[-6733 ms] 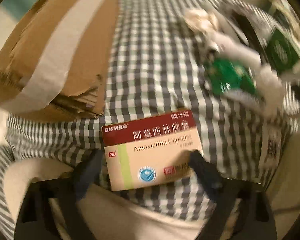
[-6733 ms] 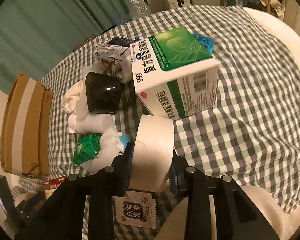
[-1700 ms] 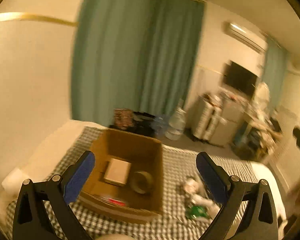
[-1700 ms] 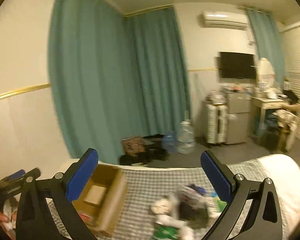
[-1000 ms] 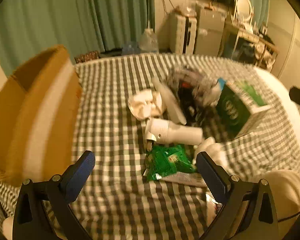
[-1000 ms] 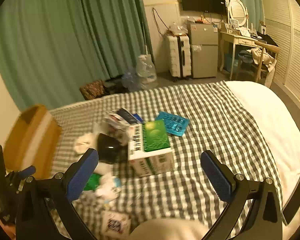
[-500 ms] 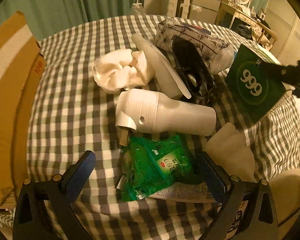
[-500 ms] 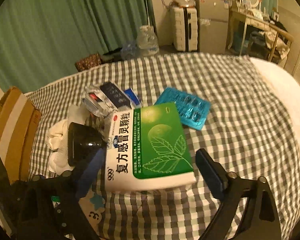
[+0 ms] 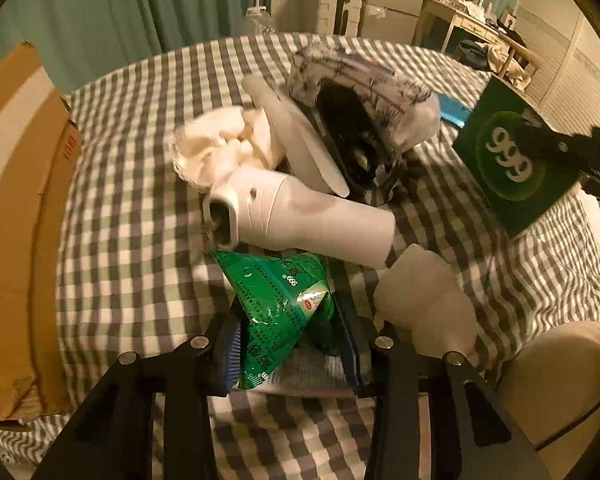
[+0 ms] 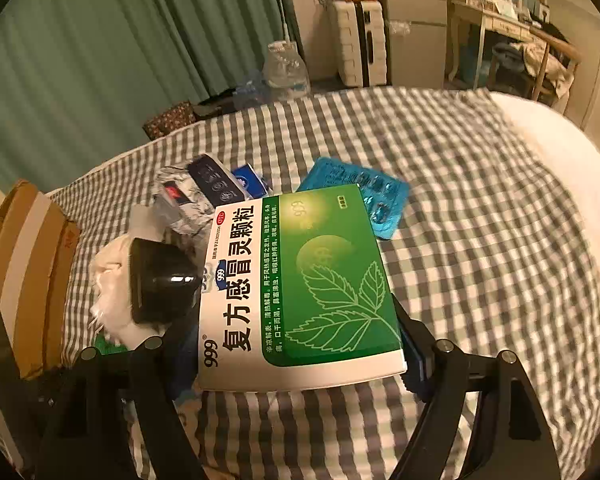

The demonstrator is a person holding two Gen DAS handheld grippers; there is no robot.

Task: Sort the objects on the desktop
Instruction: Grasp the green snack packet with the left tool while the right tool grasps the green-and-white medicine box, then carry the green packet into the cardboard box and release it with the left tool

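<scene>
Left gripper [image 9: 290,344]: jaws closing, green sachet [image 9: 278,300] between them, pads against its crumpled sides. Sachet lies near the bed's [image 10: 480,240] near edge, touching a white bottle [image 9: 300,216]. Right gripper [image 10: 296,360]: jaws closing on the green-and-white medicine box [image 10: 300,288], mid-bed, beside a blue blister pack [image 10: 364,196].

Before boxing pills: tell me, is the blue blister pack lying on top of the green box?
No, the blue blister pack lies on the checked cloth behind the green box.

Dim warm light — fisheye edges bent, dark corners; slight blur, soft shadows.
</scene>
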